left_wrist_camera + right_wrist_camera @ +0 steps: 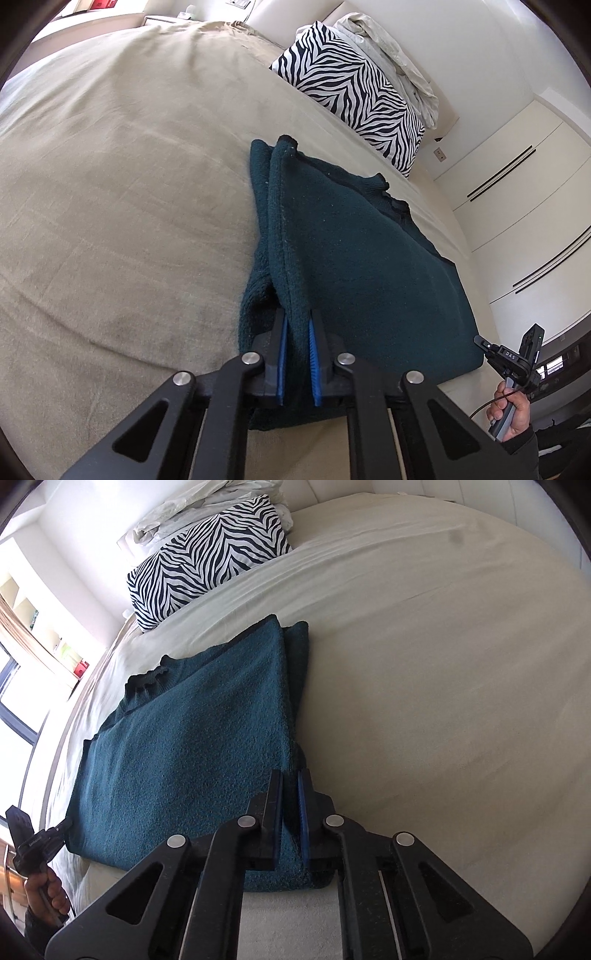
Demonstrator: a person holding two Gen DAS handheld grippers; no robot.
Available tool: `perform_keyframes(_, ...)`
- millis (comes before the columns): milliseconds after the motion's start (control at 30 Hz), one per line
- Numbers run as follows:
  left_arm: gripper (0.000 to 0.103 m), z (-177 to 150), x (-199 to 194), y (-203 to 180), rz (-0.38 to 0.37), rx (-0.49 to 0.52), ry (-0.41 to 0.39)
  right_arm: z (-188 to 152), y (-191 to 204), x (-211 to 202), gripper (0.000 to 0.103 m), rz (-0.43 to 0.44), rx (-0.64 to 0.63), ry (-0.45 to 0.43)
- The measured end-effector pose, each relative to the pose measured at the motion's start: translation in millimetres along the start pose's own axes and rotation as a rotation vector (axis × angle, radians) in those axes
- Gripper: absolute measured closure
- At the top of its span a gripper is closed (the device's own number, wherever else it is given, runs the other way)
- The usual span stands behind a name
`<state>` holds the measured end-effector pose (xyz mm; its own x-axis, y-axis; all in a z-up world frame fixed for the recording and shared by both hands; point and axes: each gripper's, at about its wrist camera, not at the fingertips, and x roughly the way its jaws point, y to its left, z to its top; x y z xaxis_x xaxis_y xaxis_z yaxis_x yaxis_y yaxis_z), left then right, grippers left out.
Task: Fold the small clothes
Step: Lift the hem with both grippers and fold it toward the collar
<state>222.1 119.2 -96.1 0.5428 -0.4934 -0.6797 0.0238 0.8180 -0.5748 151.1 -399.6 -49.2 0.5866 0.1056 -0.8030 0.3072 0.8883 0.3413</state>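
Observation:
A dark teal knitted sweater lies on the beige bed sheet, its neck toward the zebra pillow. My left gripper is shut on a raised fold along the sweater's left edge. In the right wrist view the same sweater lies flat, and my right gripper is shut on the folded edge at its right side. The right gripper also shows in the left wrist view, and the left gripper in the right wrist view, each at a near corner of the sweater.
A zebra-striped pillow leans at the head of the bed with crumpled white bedding behind it. White wardrobe doors stand beside the bed. A window is at the left in the right wrist view.

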Motion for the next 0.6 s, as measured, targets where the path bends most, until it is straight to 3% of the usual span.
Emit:
perform_keyframes(333, 0.093, -2, 0, 6, 0.005, 0.014, 0.01, -19, -2, -19, 0.098, 0.002, 0.01, -0.005)
perform_keyframes(600, 0.094, -5, -3, 10, 0.005, 0.021, 0.019, -28, -21, -10, 0.098, 0.022, 0.073, 0.008)
